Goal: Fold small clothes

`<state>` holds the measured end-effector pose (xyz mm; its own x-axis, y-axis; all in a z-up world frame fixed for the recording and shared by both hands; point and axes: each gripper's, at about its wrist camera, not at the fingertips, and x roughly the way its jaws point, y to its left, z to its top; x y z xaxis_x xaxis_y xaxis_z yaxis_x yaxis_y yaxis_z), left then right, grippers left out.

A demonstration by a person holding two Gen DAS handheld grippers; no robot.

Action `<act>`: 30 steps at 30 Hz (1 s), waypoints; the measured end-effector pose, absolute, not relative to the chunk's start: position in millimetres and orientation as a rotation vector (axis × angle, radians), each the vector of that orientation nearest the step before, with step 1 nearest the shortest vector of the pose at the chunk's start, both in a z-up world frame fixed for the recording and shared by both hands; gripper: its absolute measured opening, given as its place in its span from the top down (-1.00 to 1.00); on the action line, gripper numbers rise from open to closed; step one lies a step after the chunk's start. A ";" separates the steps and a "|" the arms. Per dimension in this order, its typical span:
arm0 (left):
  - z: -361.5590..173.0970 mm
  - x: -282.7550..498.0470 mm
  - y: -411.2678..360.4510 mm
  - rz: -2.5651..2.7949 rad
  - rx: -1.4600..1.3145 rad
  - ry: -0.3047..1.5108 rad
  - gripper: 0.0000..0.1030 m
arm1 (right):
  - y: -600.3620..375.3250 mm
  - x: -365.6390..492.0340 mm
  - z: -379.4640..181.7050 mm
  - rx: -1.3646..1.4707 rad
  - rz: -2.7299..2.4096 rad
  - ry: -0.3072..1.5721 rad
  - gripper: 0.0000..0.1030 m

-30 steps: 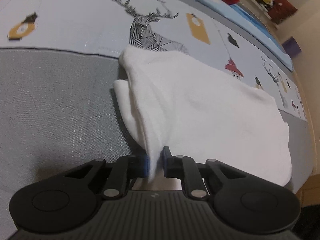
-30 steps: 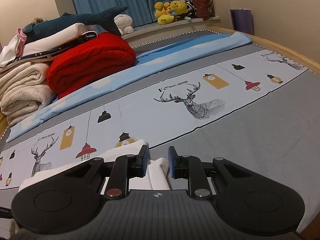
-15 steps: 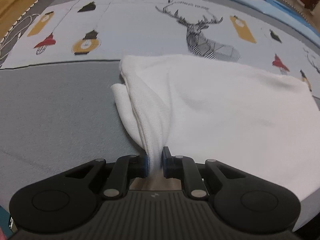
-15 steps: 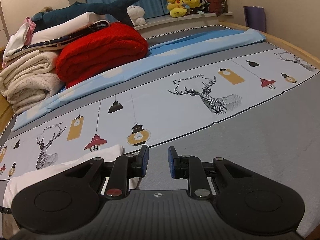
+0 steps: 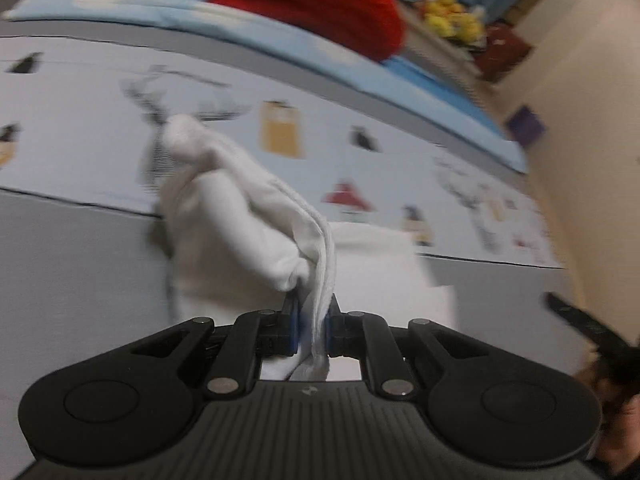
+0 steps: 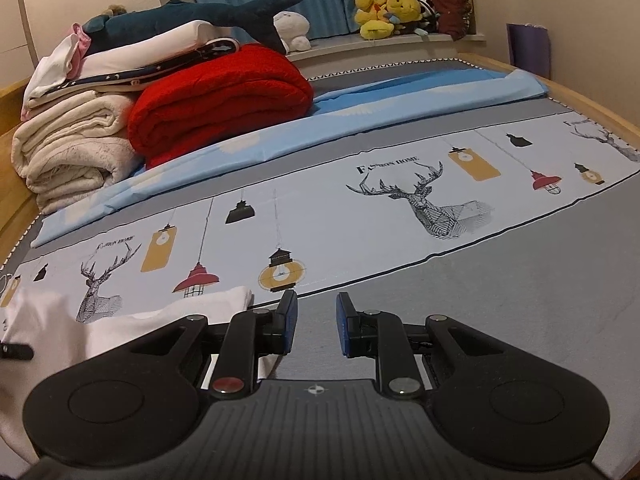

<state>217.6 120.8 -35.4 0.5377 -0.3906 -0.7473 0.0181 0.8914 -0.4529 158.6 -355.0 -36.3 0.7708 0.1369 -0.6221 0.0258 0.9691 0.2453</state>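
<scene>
A small white garment (image 5: 240,232) lies on the bed. My left gripper (image 5: 313,320) is shut on a bunched edge of it and holds that part lifted above the rest of the cloth, which stays flat below. In the right wrist view the same white garment (image 6: 168,316) lies at the lower left. My right gripper (image 6: 313,320) is open and empty, just right of the garment's corner, over the grey part of the bedspread (image 6: 500,280). The left wrist view is blurred by motion.
A folded red blanket (image 6: 224,96), cream blankets (image 6: 72,148) and a shark plush (image 6: 200,16) are stacked at the head of the bed. A light blue sheet (image 6: 360,112) lies across. Stuffed toys (image 6: 388,12) sit on the sill. The wooden bed frame (image 6: 592,96) and wall stand to the right.
My left gripper has lifted the gripped garment edge and swung it over to the right, bunching the cloth. My right gripper let go of the garment earlier and stays open beside it.
</scene>
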 end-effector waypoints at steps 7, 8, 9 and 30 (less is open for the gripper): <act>-39.7 245.9 28.9 -0.458 -0.484 0.983 0.75 | -357.2 156.4 -36.4 0.252 0.052 0.697 0.58; -43.0 249.6 17.9 -0.483 -0.504 0.989 0.75 | -356.9 155.9 -36.1 0.258 0.055 0.697 0.58; -44.6 251.7 7.1 -0.513 -0.531 0.996 0.60 | -356.3 155.7 -35.8 0.264 0.059 0.697 0.58; -69.2 217.0 46.4 -0.337 -0.138 1.181 0.45 | -260.8 214.9 -101.1 0.306 0.324 1.121 0.48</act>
